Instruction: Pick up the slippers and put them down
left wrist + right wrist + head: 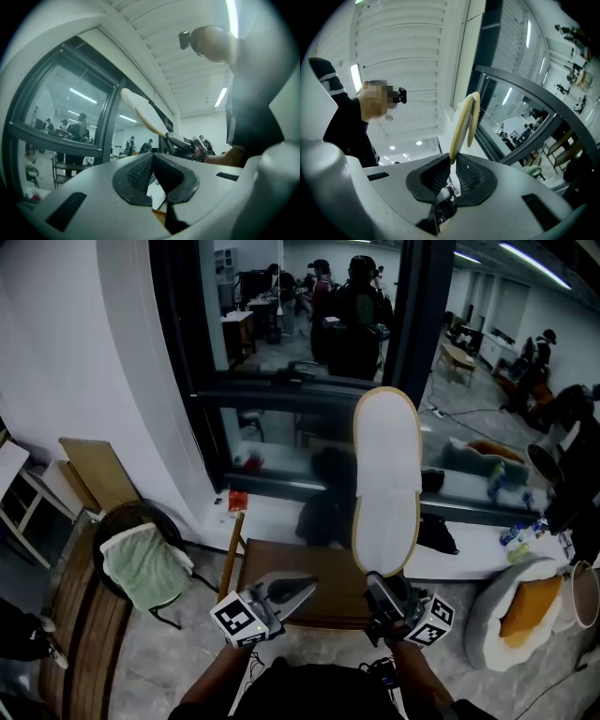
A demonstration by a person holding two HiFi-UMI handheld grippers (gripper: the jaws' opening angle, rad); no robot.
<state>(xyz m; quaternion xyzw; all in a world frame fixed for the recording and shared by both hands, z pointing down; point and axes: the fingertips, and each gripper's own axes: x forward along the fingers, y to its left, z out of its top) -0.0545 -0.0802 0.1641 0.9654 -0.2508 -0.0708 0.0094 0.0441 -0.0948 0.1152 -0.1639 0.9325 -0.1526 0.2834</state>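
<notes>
While right gripper [380, 580] fingers clamp the white slipper [386, 474] upright | left gripper [305, 588] fingers pressed together, holding nothing

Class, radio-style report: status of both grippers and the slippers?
Right gripper shut on slippers, in the air. Left gripper shut, empty. Brown table below.

We look from the head view, above the person, forward and steeply down over the left tool [305, 589] and right tool [377, 579] toward the window [300, 324]. The left gripper view rides close behind its own jaws. It tilts slightly up toward the ceiling [178, 70] and faces across to the right tool. The right gripper view sits just as close behind its jaws and tilts up more steeply. All three views share the slipper [386, 474] and the window.
</notes>
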